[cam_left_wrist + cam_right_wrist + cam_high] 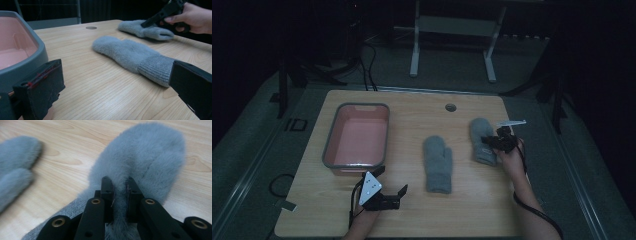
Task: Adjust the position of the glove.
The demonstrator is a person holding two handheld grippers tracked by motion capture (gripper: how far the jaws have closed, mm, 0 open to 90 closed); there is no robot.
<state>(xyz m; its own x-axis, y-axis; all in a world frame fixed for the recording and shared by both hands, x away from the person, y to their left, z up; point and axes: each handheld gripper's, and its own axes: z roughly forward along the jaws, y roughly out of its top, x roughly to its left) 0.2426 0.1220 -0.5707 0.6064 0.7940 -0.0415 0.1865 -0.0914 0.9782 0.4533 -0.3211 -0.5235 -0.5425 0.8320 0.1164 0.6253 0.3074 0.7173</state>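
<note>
Two grey furry mittens lie on the wooden table. The right mitten has my right gripper shut on a fold of its fur, the jaws pinching it near the middle. The other mitten lies flat at the table's centre, cuff toward the person. My left gripper rests low near the front edge, open wide, with nothing between its jaws, pointed toward the centre mitten's cuff.
A pink tub with a grey rim stands at the left of the table, just beside my left gripper. A round cable hole sits near the far edge. White table legs stand beyond.
</note>
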